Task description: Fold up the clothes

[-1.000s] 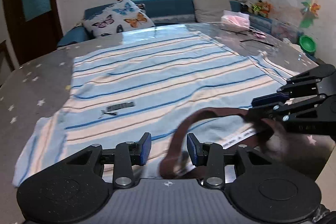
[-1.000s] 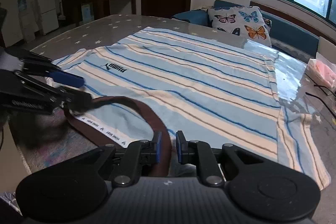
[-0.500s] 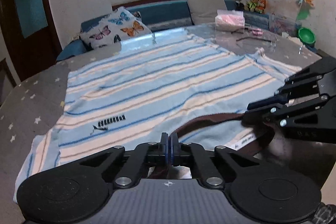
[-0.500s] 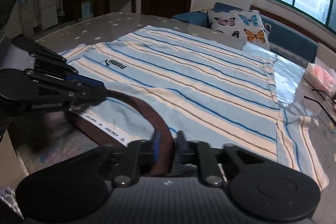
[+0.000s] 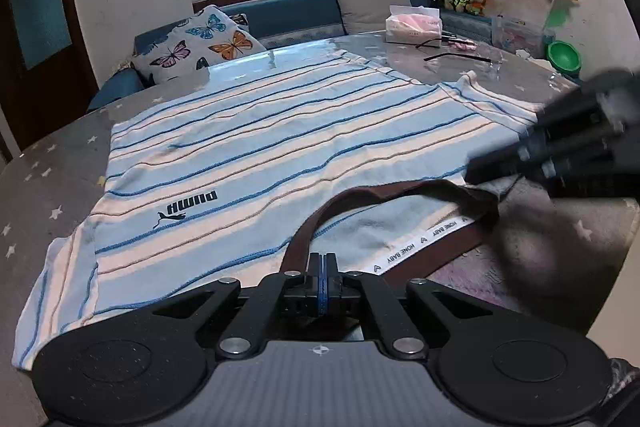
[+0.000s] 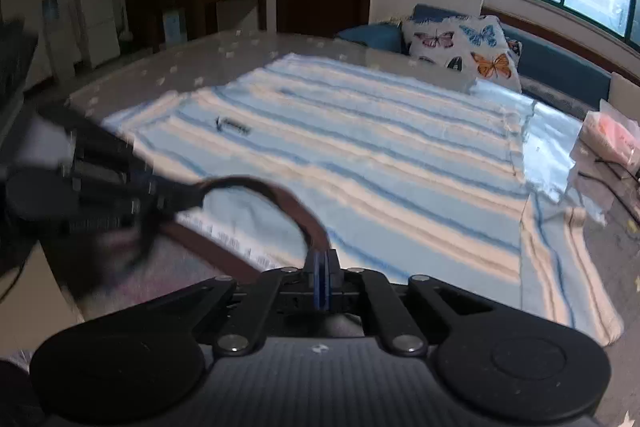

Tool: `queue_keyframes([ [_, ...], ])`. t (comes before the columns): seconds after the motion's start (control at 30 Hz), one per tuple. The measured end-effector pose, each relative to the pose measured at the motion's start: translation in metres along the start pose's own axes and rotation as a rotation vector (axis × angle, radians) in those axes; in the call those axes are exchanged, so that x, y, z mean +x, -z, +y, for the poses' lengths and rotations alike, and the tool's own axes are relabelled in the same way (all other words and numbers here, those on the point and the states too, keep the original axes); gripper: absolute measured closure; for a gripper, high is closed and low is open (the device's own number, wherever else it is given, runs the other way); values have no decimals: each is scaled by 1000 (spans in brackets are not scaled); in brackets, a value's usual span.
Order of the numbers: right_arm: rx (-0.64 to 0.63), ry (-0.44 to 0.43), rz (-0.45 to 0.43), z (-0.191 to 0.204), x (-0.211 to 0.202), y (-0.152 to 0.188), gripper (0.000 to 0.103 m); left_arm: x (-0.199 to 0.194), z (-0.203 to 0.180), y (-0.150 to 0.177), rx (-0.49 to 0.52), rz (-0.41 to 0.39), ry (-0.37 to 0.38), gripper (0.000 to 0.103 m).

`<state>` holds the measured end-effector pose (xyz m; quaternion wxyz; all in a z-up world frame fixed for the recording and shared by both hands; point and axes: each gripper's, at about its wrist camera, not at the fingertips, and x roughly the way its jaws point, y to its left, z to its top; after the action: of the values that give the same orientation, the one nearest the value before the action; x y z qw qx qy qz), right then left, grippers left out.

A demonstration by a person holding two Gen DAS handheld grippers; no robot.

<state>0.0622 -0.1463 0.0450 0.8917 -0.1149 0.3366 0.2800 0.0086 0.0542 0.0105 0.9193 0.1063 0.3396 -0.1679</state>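
Both sets of jaws, apart a second ago with the brown collar between them, have since come together on it.

In the left wrist view, the left hand-held gripper [image 5: 322,277] is clamped on the brown collar [image 5: 384,189] of the striped T-shirt [image 5: 280,131] at its near left curve. The shirt lies flat, front up, on the star-patterned tabletop [image 5: 44,171], neckline at the near edge and hem towards the far butterfly cushion [image 5: 196,45]. The right hand-held gripper [image 5: 496,167] reaches in from the right and meets the collar's other end.

In the right wrist view, blurred, the right hand-held gripper [image 6: 321,281] appears closed on the collar [image 6: 288,201] as well, though how much cloth it holds is hard to tell.

To fold well from here, lift both shoulders together and evenly, keeping the collar taut between the grips so the stripes stay square. Carry the near edge over towards the hem, low over the cloth, so the sleeves [image 5: 60,287] do not drag or bunch, and let go only once the edges line up.
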Motion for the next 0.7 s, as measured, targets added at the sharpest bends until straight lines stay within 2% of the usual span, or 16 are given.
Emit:
queue_keyframes([
  [0.13, 13, -4, -44, -7, 6, -24, 93, -8, 3, -8, -7, -33, -3, 101],
  [0.33, 43, -28, -23, -9, 50, -40, 88, -8, 19, -27, -69, -54, -51, 97],
  [0.47, 24, -60, 10, 1, 65, -36, 87, 3, 28, -37, -127, -52, -87, 69],
  [0.6, -55, -51, 14, 17, 59, -19, 80, 18, 27, -46, -146, -43, -98, 68],
  [0.7, -31, -83, 13, 17, 48, -12, 76, 33, 22, -49, -143, -27, -101, 68],
])
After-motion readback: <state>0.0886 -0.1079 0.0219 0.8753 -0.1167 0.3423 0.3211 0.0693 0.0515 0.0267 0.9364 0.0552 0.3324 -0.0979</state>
